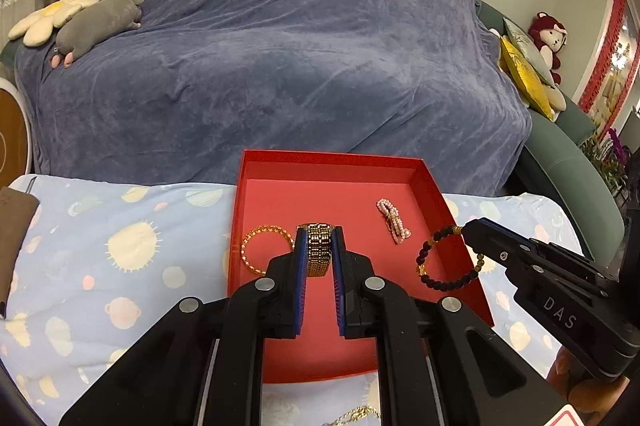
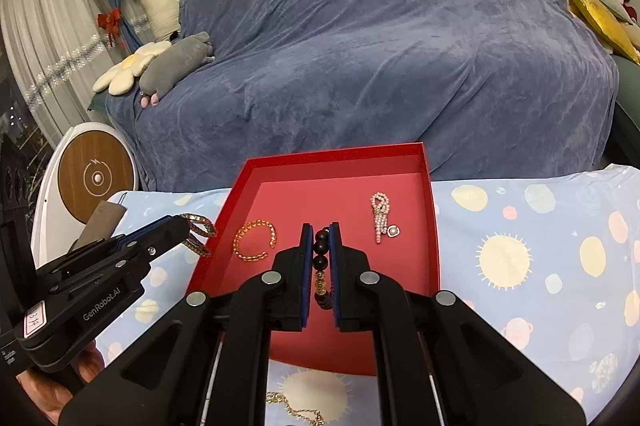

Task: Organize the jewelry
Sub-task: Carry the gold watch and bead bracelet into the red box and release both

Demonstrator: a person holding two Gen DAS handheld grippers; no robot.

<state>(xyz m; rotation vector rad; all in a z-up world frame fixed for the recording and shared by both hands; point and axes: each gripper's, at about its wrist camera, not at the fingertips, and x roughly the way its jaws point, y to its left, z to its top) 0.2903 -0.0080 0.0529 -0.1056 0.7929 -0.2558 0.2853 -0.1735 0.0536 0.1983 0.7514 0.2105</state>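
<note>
A red tray [image 1: 340, 162] [image 2: 340, 152] sits on the blue planet-print cloth. My left gripper [image 1: 319, 238] is shut on a gold link bracelet [image 1: 319, 250], held over the tray's left part; it also shows in the right wrist view [image 2: 198, 232]. My right gripper [image 2: 320, 232] is shut on a black bead bracelet [image 2: 321, 258], which hangs over the tray's right side in the left wrist view [image 1: 440, 258]. A thin gold chain bracelet [image 1: 256, 246] [image 2: 254, 240] and a pink pearl piece [image 1: 394, 220] [image 2: 382, 216] lie in the tray.
A gold chain [image 2: 296, 410] [image 1: 356, 416] lies on the cloth in front of the tray. A sofa under a blue-grey blanket [image 1: 280, 46] stands behind the table. A brown pouch [image 1: 12, 238] lies at the table's left end. A round white device [image 2: 92, 178] stands at left.
</note>
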